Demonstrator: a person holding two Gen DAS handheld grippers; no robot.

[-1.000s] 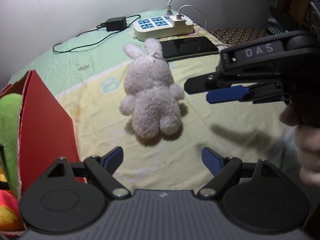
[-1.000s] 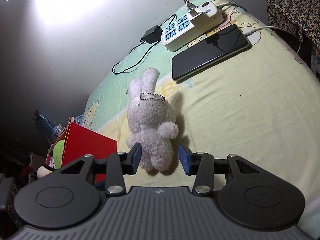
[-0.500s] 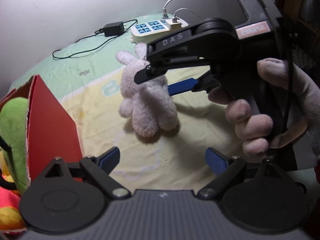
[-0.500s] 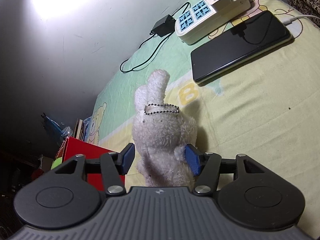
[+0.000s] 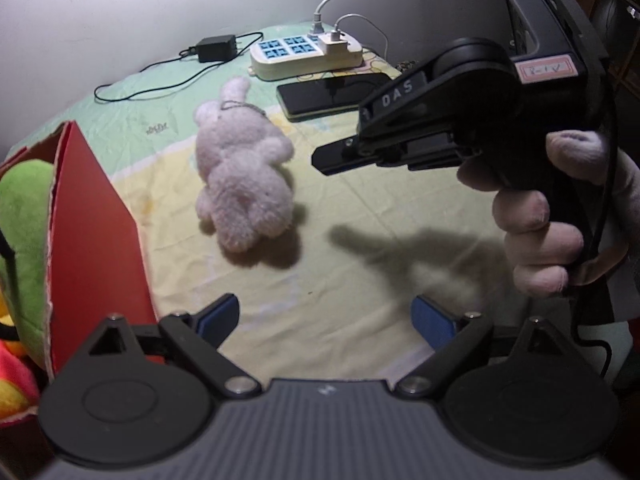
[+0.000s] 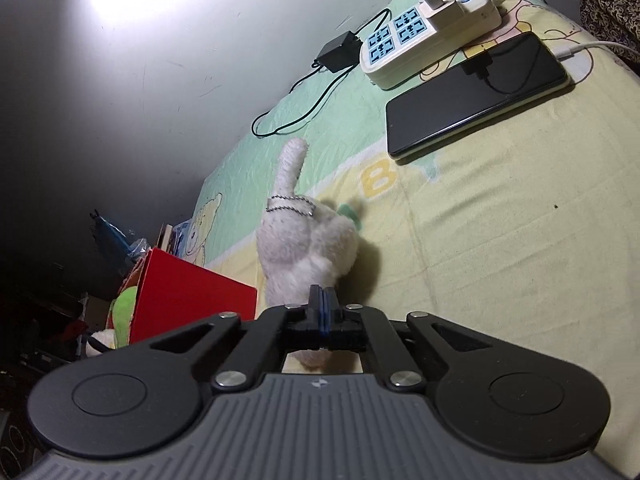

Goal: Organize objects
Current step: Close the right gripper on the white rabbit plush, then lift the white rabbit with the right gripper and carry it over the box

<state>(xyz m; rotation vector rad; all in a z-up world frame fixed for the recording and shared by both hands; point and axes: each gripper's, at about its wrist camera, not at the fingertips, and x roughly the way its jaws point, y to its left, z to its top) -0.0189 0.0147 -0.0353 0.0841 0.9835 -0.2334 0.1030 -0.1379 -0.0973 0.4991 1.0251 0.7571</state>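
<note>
A white plush rabbit (image 5: 244, 184) with a bead chain lies on the yellow-green bedsheet (image 5: 360, 264); it also shows in the right wrist view (image 6: 304, 248). My right gripper (image 6: 322, 312) is shut, its jaws pressed together just behind the rabbit's lower body; whether fur is pinched between them I cannot tell. In the left wrist view the right gripper (image 5: 320, 160) hovers to the right of the rabbit, apart from it. My left gripper (image 5: 324, 316) is open and empty, low over the sheet in front of the rabbit.
A red box (image 5: 92, 216) with a green plush toy (image 5: 24, 208) stands at the left. A white power strip (image 5: 304, 56), a black phone (image 5: 328, 94), a black charger (image 5: 216, 48) and cables lie at the back by the wall.
My right gripper's jaws have closed from open around the rabbit. The right gripper has pulled back to the right in the left wrist view. The rabbit has turned slightly.
</note>
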